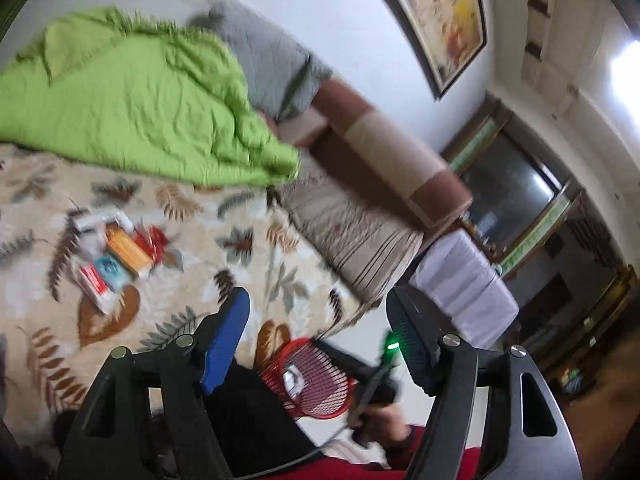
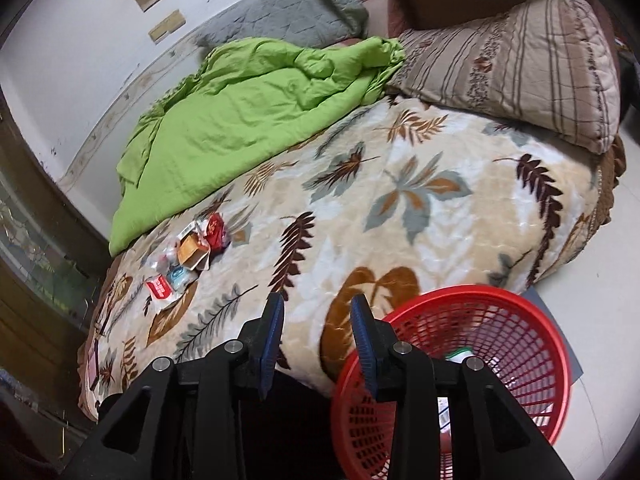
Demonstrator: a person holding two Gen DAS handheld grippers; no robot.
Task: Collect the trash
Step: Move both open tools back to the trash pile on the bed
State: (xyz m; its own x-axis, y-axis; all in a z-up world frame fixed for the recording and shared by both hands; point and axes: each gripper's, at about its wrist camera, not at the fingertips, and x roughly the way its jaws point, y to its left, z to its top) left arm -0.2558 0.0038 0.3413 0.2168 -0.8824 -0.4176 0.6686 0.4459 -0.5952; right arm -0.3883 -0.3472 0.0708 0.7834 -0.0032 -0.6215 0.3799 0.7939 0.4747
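Note:
A pile of trash wrappers and small boxes (image 2: 186, 254), red, orange, blue and white, lies on the leaf-patterned bedspread (image 2: 400, 208); it also shows in the left wrist view (image 1: 112, 256). A red mesh basket (image 2: 516, 344) stands on the floor by the bed, with some white scraps inside; in the left wrist view the basket (image 1: 316, 376) sits below. My left gripper (image 1: 320, 332) is open and empty above the bed edge. My right gripper (image 2: 318, 336) is open and empty, held over the bed's near edge beside the basket.
A green quilt (image 2: 248, 112) lies bunched at the far side of the bed. A striped pillow (image 2: 512, 64) and a grey pillow (image 2: 288, 12) lie at the head. A brown headboard (image 1: 384, 140) and a framed picture (image 1: 444, 12) stand beyond.

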